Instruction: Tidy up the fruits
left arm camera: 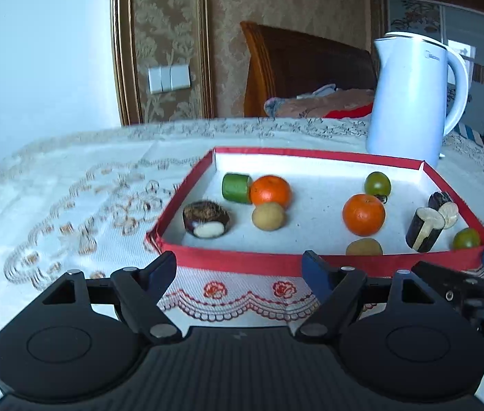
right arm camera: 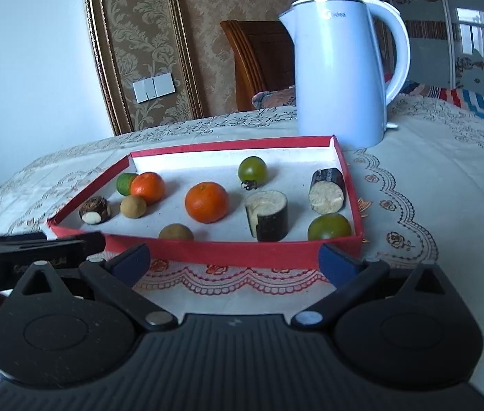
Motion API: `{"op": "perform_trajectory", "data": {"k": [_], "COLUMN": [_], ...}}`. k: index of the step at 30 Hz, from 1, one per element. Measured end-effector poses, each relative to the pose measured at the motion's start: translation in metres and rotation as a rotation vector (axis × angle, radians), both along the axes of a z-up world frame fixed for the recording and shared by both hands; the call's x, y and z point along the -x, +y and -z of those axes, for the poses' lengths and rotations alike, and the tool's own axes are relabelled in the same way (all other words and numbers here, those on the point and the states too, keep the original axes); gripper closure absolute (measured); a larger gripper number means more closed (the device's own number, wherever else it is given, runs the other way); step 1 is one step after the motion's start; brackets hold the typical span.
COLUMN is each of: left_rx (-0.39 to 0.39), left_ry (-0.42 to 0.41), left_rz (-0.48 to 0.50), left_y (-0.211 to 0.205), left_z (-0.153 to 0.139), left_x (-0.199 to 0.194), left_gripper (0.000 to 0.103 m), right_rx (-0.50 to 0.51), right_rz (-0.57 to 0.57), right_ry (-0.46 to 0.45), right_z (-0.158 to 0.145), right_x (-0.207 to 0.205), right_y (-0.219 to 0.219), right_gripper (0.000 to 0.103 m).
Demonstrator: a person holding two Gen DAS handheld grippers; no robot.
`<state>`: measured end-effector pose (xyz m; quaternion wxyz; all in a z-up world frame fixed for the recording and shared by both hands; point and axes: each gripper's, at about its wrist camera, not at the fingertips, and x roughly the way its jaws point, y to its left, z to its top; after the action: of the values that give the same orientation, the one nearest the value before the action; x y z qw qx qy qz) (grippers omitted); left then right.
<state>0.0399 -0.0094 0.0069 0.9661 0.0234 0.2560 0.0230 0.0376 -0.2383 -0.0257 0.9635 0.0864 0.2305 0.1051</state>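
Observation:
A shallow red tray (left arm camera: 187, 186) (right arm camera: 354, 202) with a white floor lies on the tablecloth. In it are two oranges (left arm camera: 271, 190) (left arm camera: 364, 214), a green cucumber piece (left arm camera: 236, 187), a hairy brown root piece (left arm camera: 206, 219), two small brown round fruits (left arm camera: 268, 216) (left arm camera: 364, 247), two green tomatoes (right arm camera: 252, 168) (right arm camera: 329, 226) and two dark eggplant pieces (right arm camera: 269, 215) (right arm camera: 327, 190). My left gripper (left arm camera: 239, 260) hangs open and empty just before the tray's near rim. My right gripper (right arm camera: 235, 253) is open and empty at the same rim, further right.
A white electric kettle (left arm camera: 413, 102) (right arm camera: 337, 78) stands right behind the tray's far right corner. The lace tablecloth (left arm camera: 70, 205) spreads to the left of the tray and to its right (right arm camera: 430, 188). A wooden chair back (left arm camera: 293, 68) stands beyond the table.

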Motion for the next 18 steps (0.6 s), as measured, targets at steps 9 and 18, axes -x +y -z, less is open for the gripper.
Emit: {"op": "perform_trajectory", "data": {"k": [9,18], "left_rx": [-0.024,-0.040], "left_ry": [-0.006,-0.024], "left_rz": [0.017,0.023], "left_y": [-0.0046,-0.0070], "left_z": [-0.0010,-0.0008], "left_x": [0.0004,0.0028], "left_gripper": [0.023,0.023], "right_rx": [0.002,0.003], "right_rz": [0.003,-0.001], "right_ry": [0.029,0.039], "right_z": [0.0021,0.0022], "right_x": [-0.0039,-0.0041], "right_y": [0.0011,0.0017], "right_gripper": [0.000,0.000]}}
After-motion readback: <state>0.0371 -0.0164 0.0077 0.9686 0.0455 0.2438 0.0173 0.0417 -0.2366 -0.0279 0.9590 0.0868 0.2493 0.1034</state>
